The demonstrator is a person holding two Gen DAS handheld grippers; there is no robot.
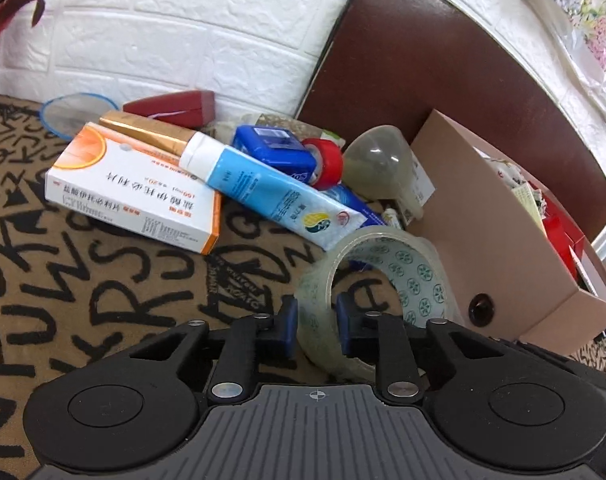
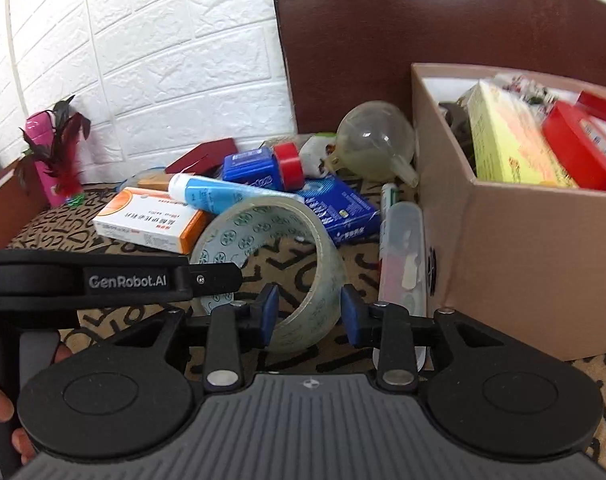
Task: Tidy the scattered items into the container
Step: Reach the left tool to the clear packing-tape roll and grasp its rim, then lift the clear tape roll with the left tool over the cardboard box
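Already the left tool (image 1: 317,330) is clamped on the tape roll's (image 1: 377,276) near rim, standing on edge just left of the cardboard box (image 1: 483,240); right tool (image 2: 309,314) hangs apart beside it.

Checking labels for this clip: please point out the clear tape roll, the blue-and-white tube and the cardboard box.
clear tape roll (image 1: 413,276): left wrist view, on its patterned inner core.
blue-and-white tube (image 1: 279,196): left wrist view, on its blue body.
cardboard box (image 2: 535,248): right wrist view, on its front wall.
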